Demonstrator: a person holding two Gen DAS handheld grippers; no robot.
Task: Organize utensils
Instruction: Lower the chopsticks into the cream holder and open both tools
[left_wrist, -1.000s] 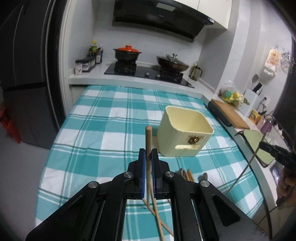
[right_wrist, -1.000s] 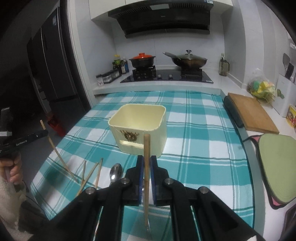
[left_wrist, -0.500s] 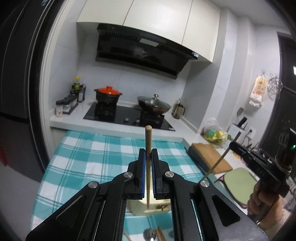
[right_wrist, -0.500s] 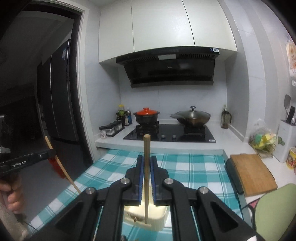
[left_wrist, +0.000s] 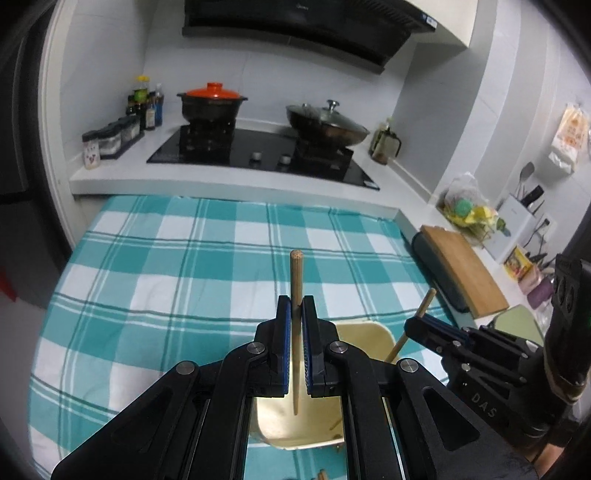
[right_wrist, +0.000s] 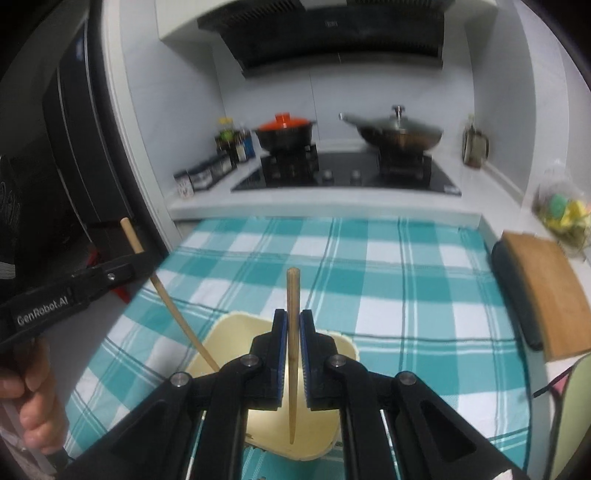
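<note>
My left gripper (left_wrist: 296, 301) is shut on a wooden chopstick (left_wrist: 296, 273) that stands nearly upright, its lower tip hanging inside the cream container (left_wrist: 369, 328) on the checked cloth. My right gripper (right_wrist: 293, 315) is shut on a second chopstick (right_wrist: 293, 291), whose point also hangs down into the container (right_wrist: 236, 321). In the left wrist view the right gripper (left_wrist: 412, 325) comes in from the right, its chopstick (left_wrist: 424, 302) slanting over the rim. In the right wrist view the left gripper (right_wrist: 142, 258) reaches in from the left, its chopstick (right_wrist: 173, 310) slanting into the container.
A teal checked cloth (left_wrist: 184, 258) covers the table. Behind it is a stove (left_wrist: 258, 151) with an orange-lidded pot (left_wrist: 212, 103) and a wok (left_wrist: 325, 122); spice jars (left_wrist: 110, 138) stand at the left. A wooden cutting board (left_wrist: 465, 269) lies on the right counter. A person's hand (right_wrist: 33, 398) grips the left tool.
Both grippers, each still holding its chopstick, have moved forward from the near table area to above the cream container. The container now lies directly under both sets of fingers.
</note>
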